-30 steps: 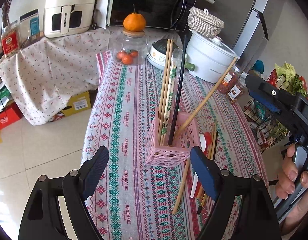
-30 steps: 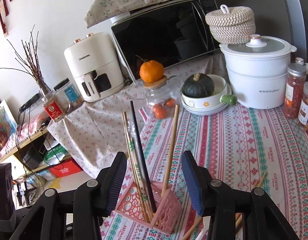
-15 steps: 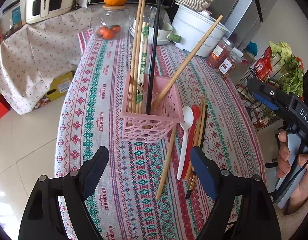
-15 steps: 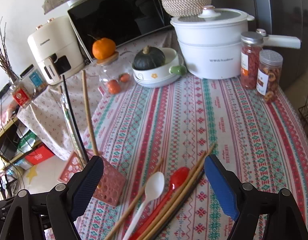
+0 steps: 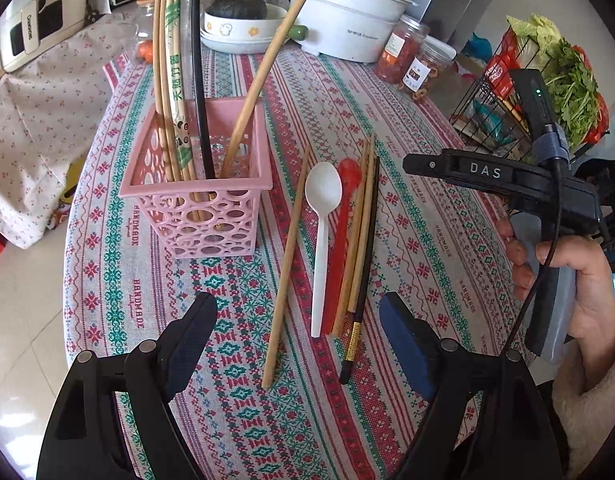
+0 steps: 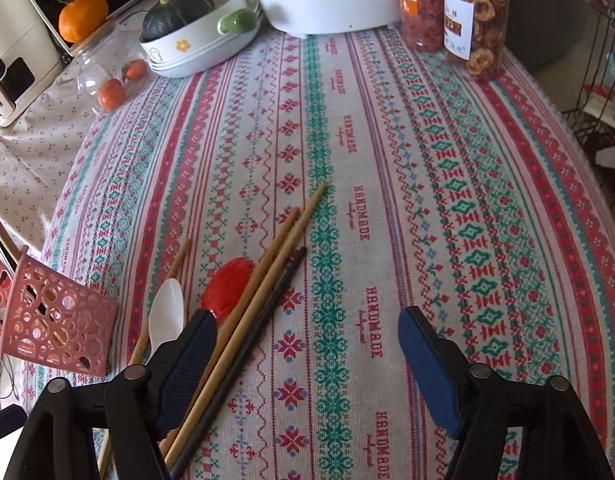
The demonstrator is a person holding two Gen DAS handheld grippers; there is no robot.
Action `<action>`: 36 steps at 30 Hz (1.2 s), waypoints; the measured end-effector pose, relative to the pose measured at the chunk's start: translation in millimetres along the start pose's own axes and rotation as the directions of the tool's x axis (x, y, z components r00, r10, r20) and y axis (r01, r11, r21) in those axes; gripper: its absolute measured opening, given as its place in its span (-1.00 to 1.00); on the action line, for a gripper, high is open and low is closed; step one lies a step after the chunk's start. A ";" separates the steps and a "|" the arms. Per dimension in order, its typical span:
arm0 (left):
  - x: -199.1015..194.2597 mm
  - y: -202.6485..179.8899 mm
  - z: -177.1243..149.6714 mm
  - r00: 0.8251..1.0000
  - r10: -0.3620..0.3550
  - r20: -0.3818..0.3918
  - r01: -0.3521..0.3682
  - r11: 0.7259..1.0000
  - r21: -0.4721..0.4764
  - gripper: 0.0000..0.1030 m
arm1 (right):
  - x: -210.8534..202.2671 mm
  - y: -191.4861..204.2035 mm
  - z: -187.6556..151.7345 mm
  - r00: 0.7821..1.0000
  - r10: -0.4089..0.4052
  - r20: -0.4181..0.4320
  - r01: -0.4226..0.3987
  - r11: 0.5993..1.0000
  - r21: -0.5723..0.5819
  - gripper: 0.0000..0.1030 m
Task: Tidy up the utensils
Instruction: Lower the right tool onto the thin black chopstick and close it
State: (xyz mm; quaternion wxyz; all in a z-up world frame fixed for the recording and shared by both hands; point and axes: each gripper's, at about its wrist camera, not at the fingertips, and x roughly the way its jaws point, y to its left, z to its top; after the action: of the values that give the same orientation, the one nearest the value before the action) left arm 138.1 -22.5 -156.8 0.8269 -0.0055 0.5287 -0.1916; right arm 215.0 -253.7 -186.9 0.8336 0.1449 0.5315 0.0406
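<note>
Left gripper (image 5: 297,338): jaws wide, holding nothing, above the near ends of the loose utensils on the tablecloth (image 5: 427,220). White spoon (image 5: 322,216), red spoon (image 5: 341,236), chopsticks (image 5: 359,240) lie side by side. Pink basket (image 5: 199,200) stands far-left of them. Right gripper (image 6: 307,360): jaws wide, empty; chopsticks near its left finger.
</note>
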 end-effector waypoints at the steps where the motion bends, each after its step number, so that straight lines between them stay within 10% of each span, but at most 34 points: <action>1: 0.1 -0.7 0.0 1.000 -0.005 0.001 0.005 1.000 0.004 0.65 | 7.6 -2.4 1.3 0.999 0.022 -0.023 -0.021 1.000 0.018 0.01; 8: 0.3 -0.9 3.1 1.000 -0.016 0.013 0.016 1.000 0.013 0.42 | 31.6 6.5 4.5 0.994 0.066 -0.086 -0.063 0.997 0.037 -0.58; 21: -1.5 2.5 5.1 0.999 -0.031 0.020 0.030 0.999 0.022 0.38 | 39.9 49.6 -3.5 0.973 -0.211 -0.094 0.192 0.965 -0.180 -0.70; 36: -6.8 -50.9 5.9 0.997 -0.038 0.064 0.029 0.990 0.139 -0.15 | -41.8 -48.0 -9.3 0.998 0.069 -0.011 -0.067 0.994 0.081 -0.89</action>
State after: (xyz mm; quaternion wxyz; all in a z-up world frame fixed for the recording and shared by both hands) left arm 124.9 -68.6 -137.5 0.8391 0.0362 0.4863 -0.2412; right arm 184.4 -307.0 -167.7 0.8216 0.1960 0.5331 0.0486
